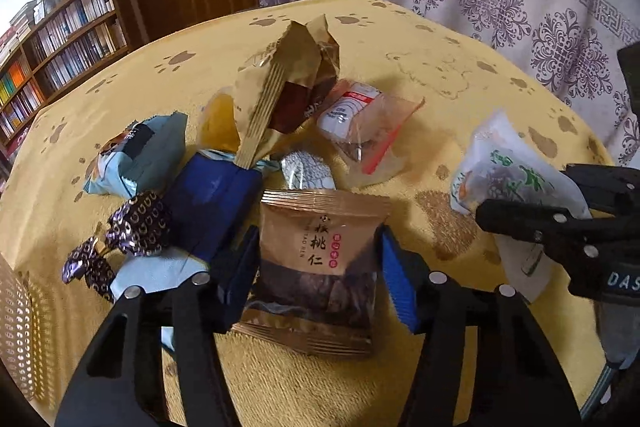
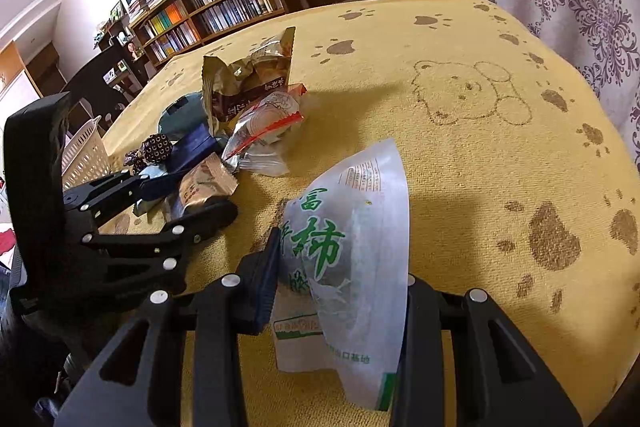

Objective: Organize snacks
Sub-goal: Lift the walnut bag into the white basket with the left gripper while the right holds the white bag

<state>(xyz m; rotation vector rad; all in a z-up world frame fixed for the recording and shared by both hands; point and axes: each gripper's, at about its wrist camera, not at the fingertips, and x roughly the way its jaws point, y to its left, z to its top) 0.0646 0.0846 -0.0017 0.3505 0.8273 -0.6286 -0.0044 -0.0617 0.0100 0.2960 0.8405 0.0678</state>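
Observation:
A brown walnut packet [image 1: 316,259] lies on the yellow cloth between the blue pads [image 1: 396,279] of my left gripper [image 1: 318,267], which press on both its sides. From the right wrist view the same left gripper [image 2: 192,195] straddles that packet [image 2: 204,183]. My right gripper [image 2: 336,279] is shut on a white bag with green characters [image 2: 352,227], whose free end curls upward. The left wrist view shows this bag [image 1: 508,171] at the right, pinched by the right gripper [image 1: 528,203].
Behind the walnut packet is a pile: a dark blue box [image 1: 208,203], a light blue packet [image 1: 136,155], purple wrapped sweets [image 1: 136,223], tan paper bags [image 1: 288,83] and a clear zip bag [image 1: 368,131]. A perforated basket [image 2: 84,151] stands at the left edge.

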